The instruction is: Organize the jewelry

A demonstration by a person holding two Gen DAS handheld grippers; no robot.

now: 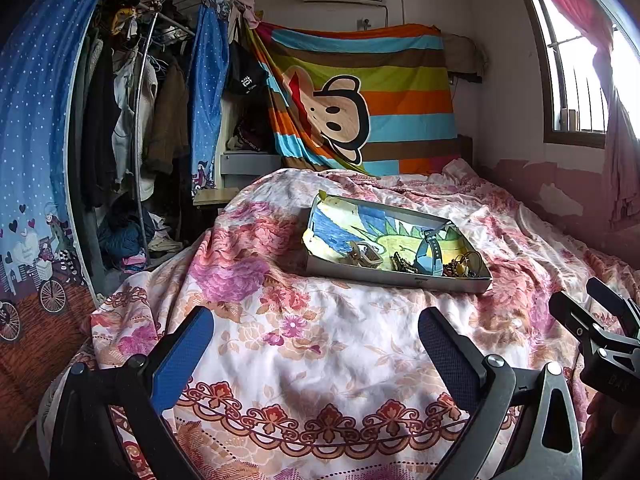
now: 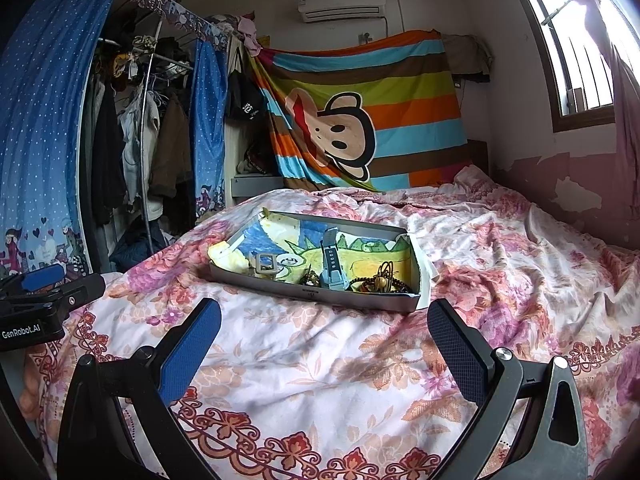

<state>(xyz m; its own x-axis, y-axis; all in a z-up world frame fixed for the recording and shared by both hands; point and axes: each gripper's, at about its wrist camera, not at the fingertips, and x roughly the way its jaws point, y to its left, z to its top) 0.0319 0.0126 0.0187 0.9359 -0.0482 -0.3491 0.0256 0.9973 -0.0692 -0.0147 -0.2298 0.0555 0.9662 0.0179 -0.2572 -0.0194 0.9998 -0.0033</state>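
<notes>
Floral bedspread (image 2: 320,360) covers the bed that carries the work; a striped cartoon sheet (image 2: 360,120) hangs behind. Left gripper (image 1: 316,344) and right gripper (image 2: 324,340) both stand released, jaws wide, holding nothing, low over the bedspread. Ahead of both, beyond the fingertips, sits a shallow grey tray (image 2: 320,294) lined with a crayon drawing. All jewelry lies inside it: a pale buckle piece (image 2: 266,266) at the left, a blue watch (image 2: 334,266) upright-leaning in the middle, and a tangle of dark beads and gold rings (image 2: 380,280) at the right. Whether sorting is ahead or finished cannot be judged. Any pick would favour single pieces, pinched narrowly, clear of the tangle.
</notes>
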